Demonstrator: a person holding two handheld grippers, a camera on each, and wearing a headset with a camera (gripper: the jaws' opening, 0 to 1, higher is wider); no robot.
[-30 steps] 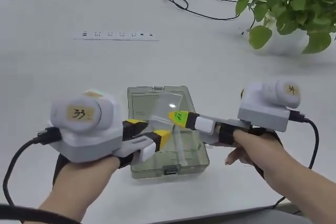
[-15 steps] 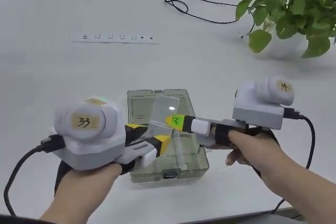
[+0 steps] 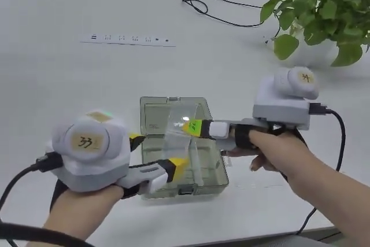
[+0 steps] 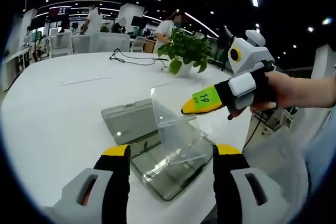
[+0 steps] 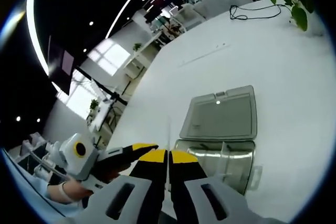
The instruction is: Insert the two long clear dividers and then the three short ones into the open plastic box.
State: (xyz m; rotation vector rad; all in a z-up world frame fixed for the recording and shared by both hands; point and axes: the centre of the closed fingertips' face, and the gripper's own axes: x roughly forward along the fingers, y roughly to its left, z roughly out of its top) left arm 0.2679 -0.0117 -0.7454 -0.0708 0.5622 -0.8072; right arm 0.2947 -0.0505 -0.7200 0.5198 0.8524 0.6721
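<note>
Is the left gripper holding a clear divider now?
No, the left gripper stands open and empty, while the right gripper pinches the clear divider.

1 open plastic box (image 3: 214,180), 2 clear dividers (image 3: 180,121). 2 grippers: left gripper (image 3: 157,151), right gripper (image 3: 189,126). 1 potted plant (image 3: 324,10), 1 black cable (image 3: 219,11), 1 power strip (image 3: 128,40).

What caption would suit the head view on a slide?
Right tongs grip a clear plastic divider at the open grey plastic box; left tongs open nearby.
</note>
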